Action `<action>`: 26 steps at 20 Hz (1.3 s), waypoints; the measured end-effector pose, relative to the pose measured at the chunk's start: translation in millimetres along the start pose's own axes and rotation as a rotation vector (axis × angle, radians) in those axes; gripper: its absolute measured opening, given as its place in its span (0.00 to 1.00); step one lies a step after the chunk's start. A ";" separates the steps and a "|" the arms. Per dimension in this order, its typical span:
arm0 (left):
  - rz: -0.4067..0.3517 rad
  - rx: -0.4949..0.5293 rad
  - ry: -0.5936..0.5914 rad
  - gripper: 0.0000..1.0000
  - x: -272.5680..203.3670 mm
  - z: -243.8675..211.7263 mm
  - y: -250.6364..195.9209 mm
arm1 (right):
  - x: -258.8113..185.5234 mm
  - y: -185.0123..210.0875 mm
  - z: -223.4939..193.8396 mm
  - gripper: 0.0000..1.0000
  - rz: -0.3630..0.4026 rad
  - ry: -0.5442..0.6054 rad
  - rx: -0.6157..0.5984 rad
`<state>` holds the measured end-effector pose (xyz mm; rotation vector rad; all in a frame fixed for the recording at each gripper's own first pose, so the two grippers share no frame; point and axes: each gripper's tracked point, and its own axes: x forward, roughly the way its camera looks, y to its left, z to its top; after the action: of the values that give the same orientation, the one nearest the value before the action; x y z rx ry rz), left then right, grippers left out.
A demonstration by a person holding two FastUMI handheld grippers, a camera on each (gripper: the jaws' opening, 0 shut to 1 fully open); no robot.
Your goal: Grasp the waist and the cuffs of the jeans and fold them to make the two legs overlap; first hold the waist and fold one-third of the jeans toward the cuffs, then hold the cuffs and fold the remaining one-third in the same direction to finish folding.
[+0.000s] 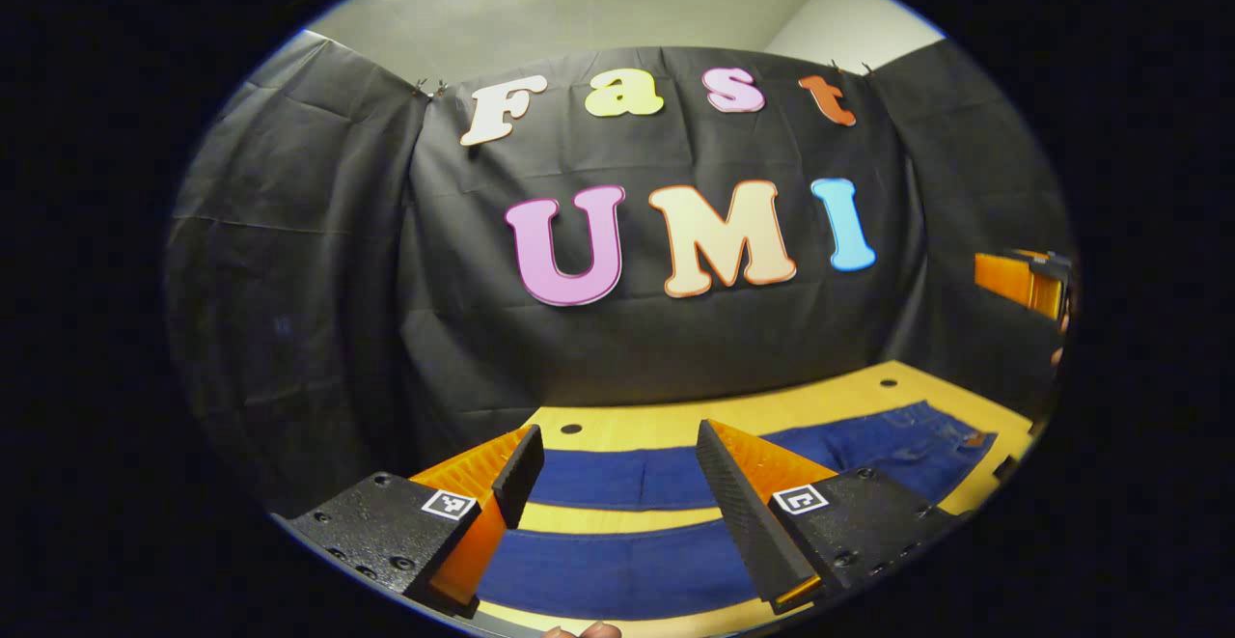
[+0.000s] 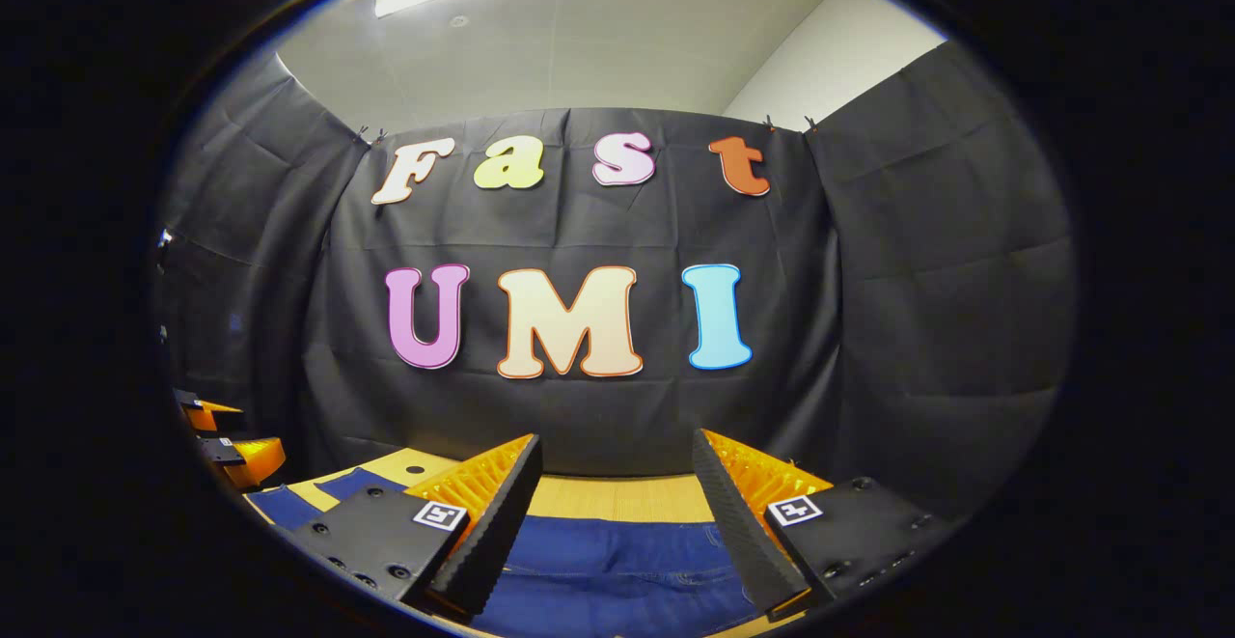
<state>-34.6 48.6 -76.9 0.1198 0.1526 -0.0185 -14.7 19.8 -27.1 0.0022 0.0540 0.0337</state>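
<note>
Both sets of tongs hover wide open and empty above the worktop [image 1: 675, 421]: between the left tongs [image 1: 617, 484] lie the two spread legs of the jeans [image 1: 617, 570], a strip of bare wood between them, while beneath the right tongs [image 2: 613, 493] lies the broad waist end. No fold appears begun, so the first step is in hand; the next move likely calls for lowering each pair to pinch the near waist and cuff edges. Beyond hangs the booth's black cloth wall [image 2: 579, 416]; nothing blocks the way.
</note>
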 end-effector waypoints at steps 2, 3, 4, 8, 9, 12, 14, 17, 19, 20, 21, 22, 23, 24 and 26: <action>-0.027 0.066 0.056 0.96 -6.6 -28.4 10.4 | -5.4 3.2 -11.8 0.96 -0.010 0.012 0.006; -0.036 0.099 0.086 0.96 -9.8 -42.1 18.8 | -7.9 6.2 -18.1 0.97 -0.015 0.019 0.013; -0.052 0.129 0.118 0.95 -12.2 -55.5 25.0 | -10.1 9.7 -23.1 0.97 -0.020 0.030 0.020; -0.113 0.289 0.226 0.95 -23.6 -103.9 51.4 | -18.2 20.7 -35.7 0.97 -0.029 0.045 0.019; -0.127 0.333 0.248 0.95 -26.6 -115.5 58.9 | -20.9 22.7 -37.8 0.97 -0.033 0.044 0.014; -0.161 0.434 0.320 0.95 -35.2 -149.5 79.0 | -23.6 24.0 -43.6 0.97 -0.046 0.051 0.001; -0.188 0.504 0.373 0.95 -40.6 -173.9 89.3 | -23.6 22.6 -49.4 0.97 -0.057 0.065 -0.009; -0.251 0.635 0.449 0.95 -43.5 -206.6 103.6 | -25.5 18.5 -51.8 0.97 -0.074 0.072 -0.032; -0.278 0.738 0.485 0.95 -41.1 -228.0 110.3 | -25.5 14.8 -52.4 0.97 -0.087 0.073 -0.049; -0.283 0.784 0.509 0.95 -40.7 -238.9 115.3 | -25.2 12.4 -53.2 0.97 -0.093 0.076 -0.054; -0.296 0.819 0.529 0.95 -42.8 -251.0 122.1 | -25.1 10.6 -55.0 0.97 -0.101 0.080 -0.058; -0.311 0.846 0.543 0.95 -42.7 -259.3 125.9 | -25.2 8.1 -55.4 0.97 -0.108 0.084 -0.062; -0.329 0.870 0.561 0.95 -44.3 -267.1 129.4 | -26.4 4.8 -57.8 0.97 -0.116 0.087 -0.065; -0.341 0.893 0.573 0.96 -44.0 -273.7 131.7 | -26.7 2.6 -58.6 0.97 -0.123 0.092 -0.069; -0.364 0.938 0.607 0.96 -43.6 -288.7 133.3 | -27.9 -1.2 -61.2 0.97 -0.136 0.099 -0.076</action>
<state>-117.4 216.1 -337.9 1.0372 0.7664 -0.4220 -45.8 17.8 -86.7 -0.0796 0.1514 -0.1003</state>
